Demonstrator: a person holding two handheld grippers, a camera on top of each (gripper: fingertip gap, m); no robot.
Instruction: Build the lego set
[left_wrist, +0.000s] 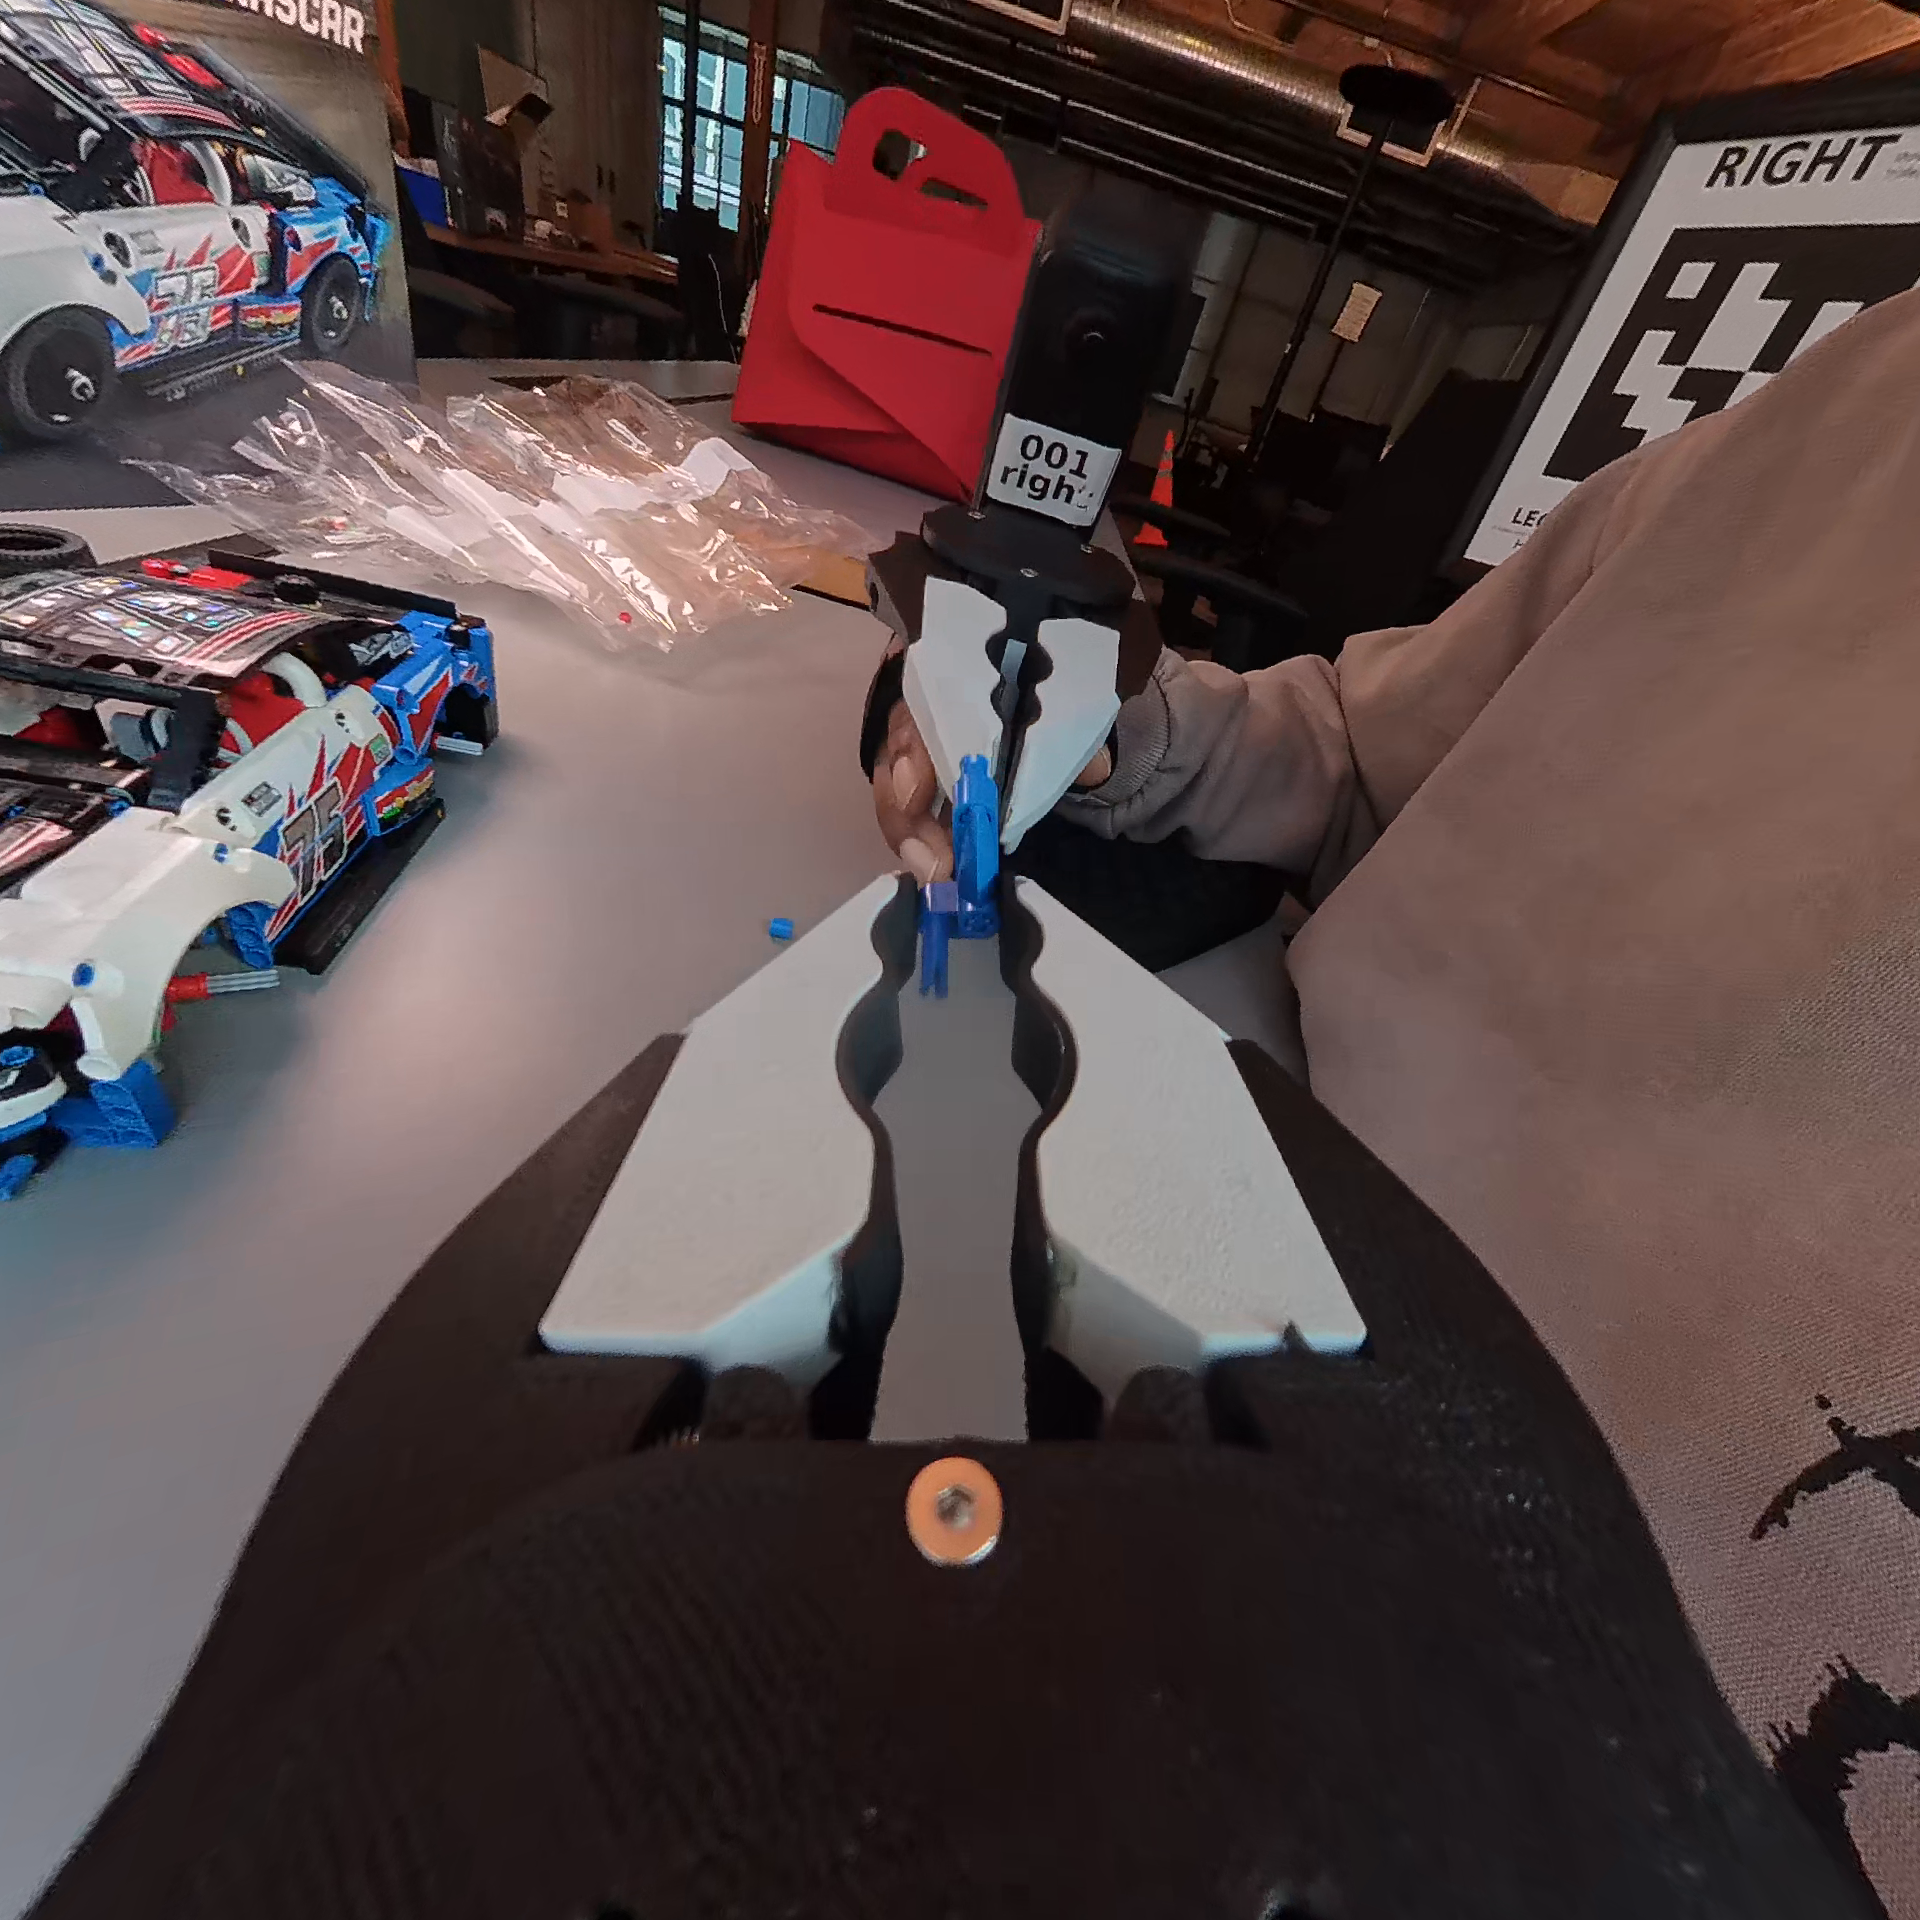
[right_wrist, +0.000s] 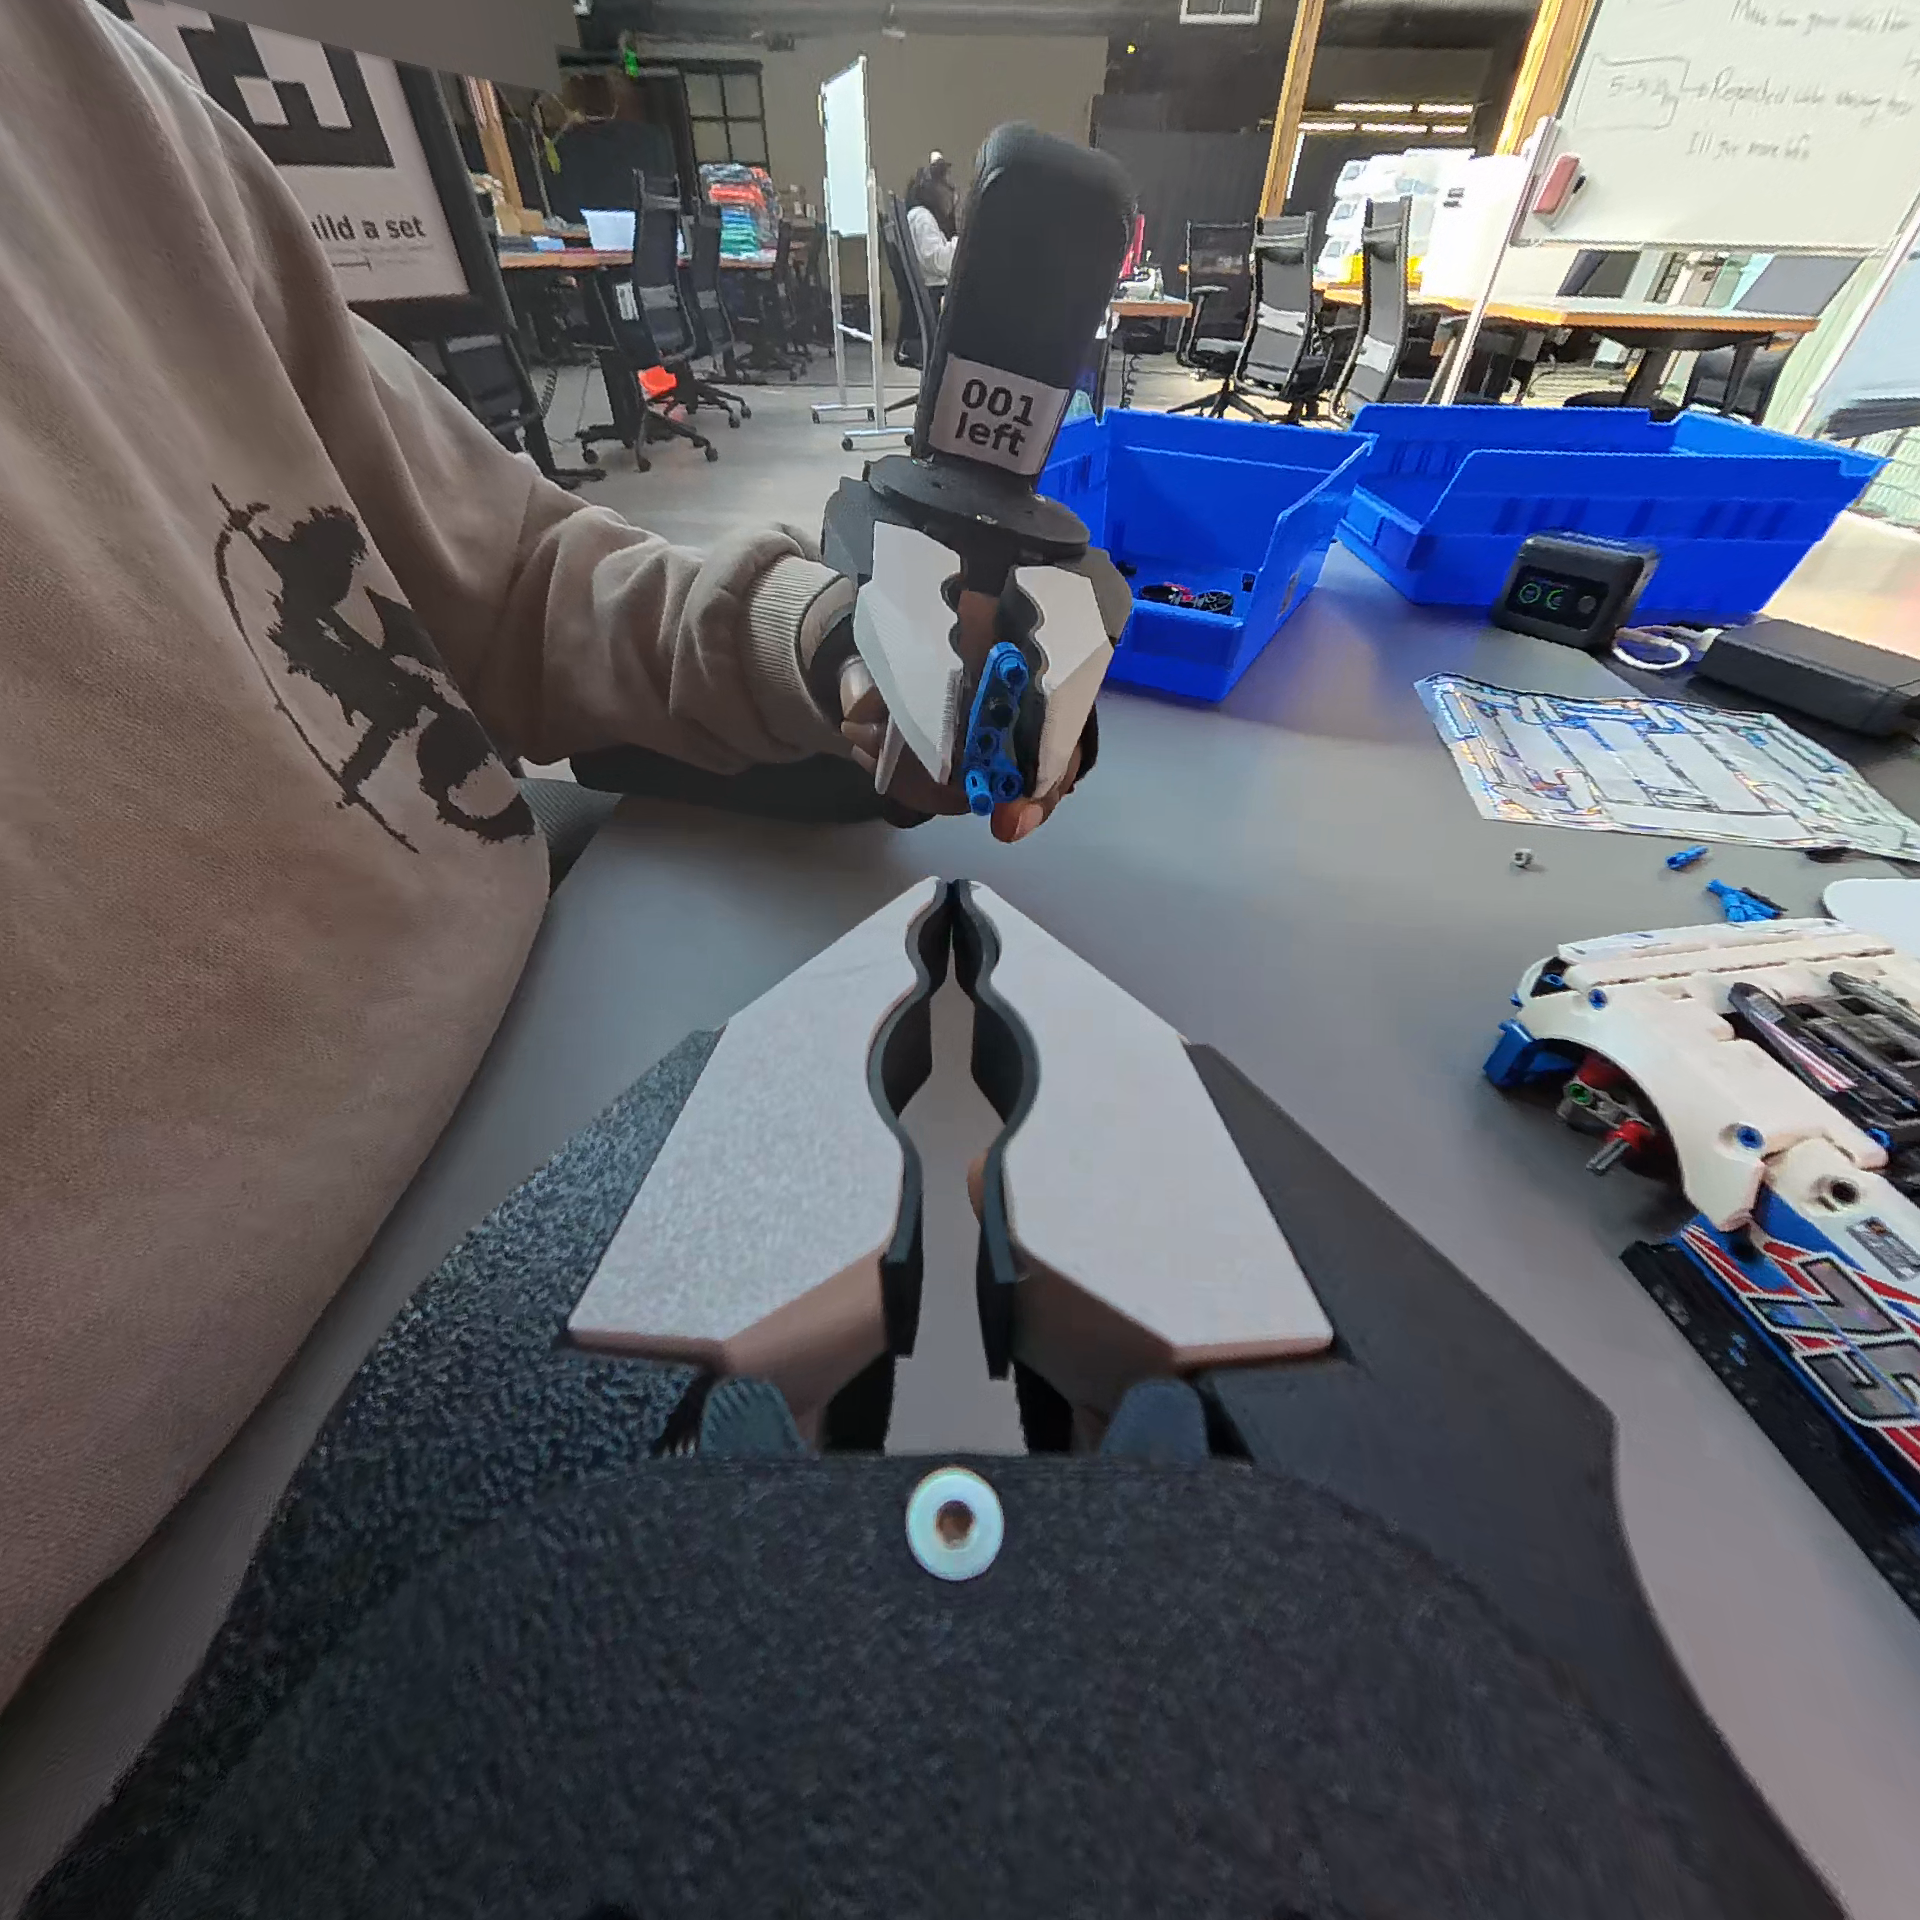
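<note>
My left gripper (left_wrist: 961, 894) is shut on a blue lego beam (left_wrist: 975, 842) with holes and holds it upright above the grey table (left_wrist: 582, 831). A blue pin (left_wrist: 933, 956) sticks out of the beam's lower end towards the camera. The right wrist view shows the same beam (right_wrist: 995, 727) pinched between the left gripper's fingertips (right_wrist: 992, 779). My right gripper (right_wrist: 953, 888) is shut with its tips together and nothing between them, a short way in front of the beam. In the left wrist view it (left_wrist: 1003, 790) faces me just behind the beam's top.
The partly built white, blue and red race car (left_wrist: 208, 810) lies at the left and also shows in the right wrist view (right_wrist: 1714, 1060). Clear plastic bags (left_wrist: 520, 499), a red paper box (left_wrist: 894, 301), blue bins (right_wrist: 1195, 540), a sticker sheet (right_wrist: 1642, 758) and loose blue pins (right_wrist: 1688, 857) lie around. Only a small space, under 4 cm, lies between the two pairs of fingers.
</note>
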